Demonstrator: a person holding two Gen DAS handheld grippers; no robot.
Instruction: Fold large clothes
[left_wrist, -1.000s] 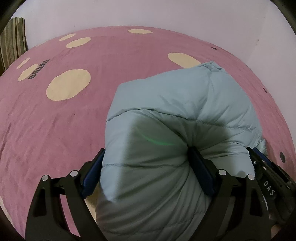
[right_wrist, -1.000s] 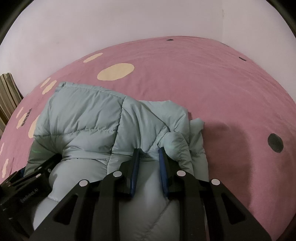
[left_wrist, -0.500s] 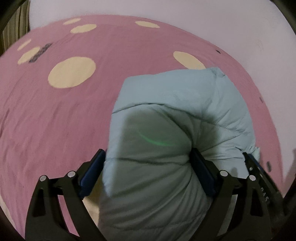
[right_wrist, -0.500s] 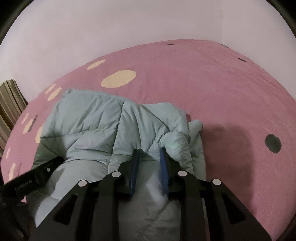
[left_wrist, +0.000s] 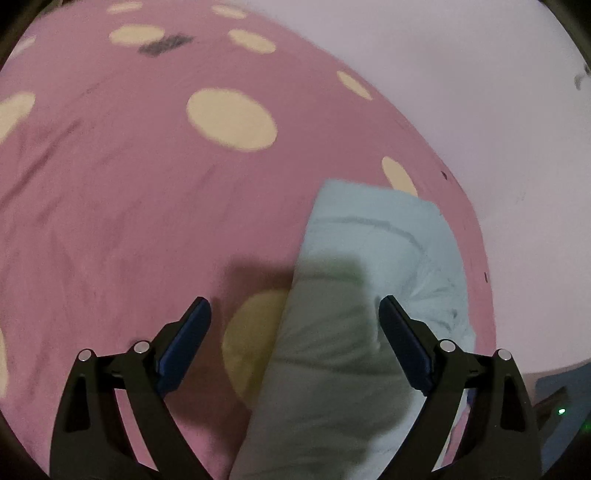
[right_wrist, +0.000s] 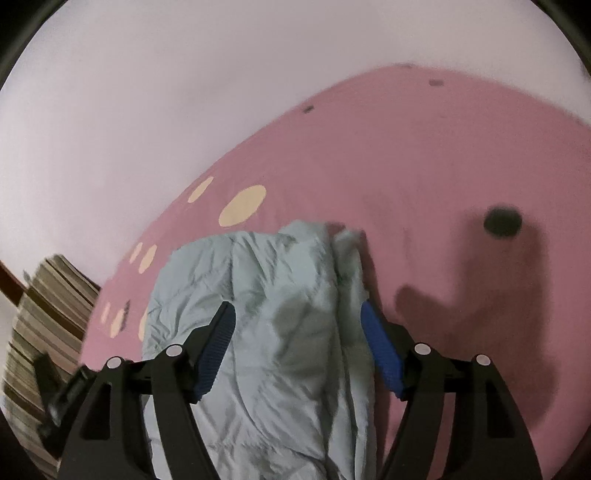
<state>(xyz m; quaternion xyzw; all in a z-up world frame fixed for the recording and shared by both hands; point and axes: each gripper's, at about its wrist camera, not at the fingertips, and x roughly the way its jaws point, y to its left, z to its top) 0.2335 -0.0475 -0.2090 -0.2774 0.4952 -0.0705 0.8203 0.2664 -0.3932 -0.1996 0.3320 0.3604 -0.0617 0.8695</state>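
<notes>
Right gripper (right_wrist: 297, 332) has just been opening, jaws wide, pads off the jacket (right_wrist: 273, 332) between them. Left gripper (left_wrist: 295, 321) gapes open too, over the pink bedsheet (left_wrist: 129, 221).

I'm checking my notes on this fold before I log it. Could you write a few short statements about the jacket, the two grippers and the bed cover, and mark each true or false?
1. The puffy jacket is light blue-green. True.
2. The right gripper is clamped tight on a thin fold. False: its jaws have just been opening and stand wide, with the jacket loose between them.
3. The left gripper stands open. True: there is a clear gap beside its left finger.
4. The bed cover is plain white. False: it is pink with cream spots.
5. The jacket hangs in the air. False: it lies on the cover.
</notes>
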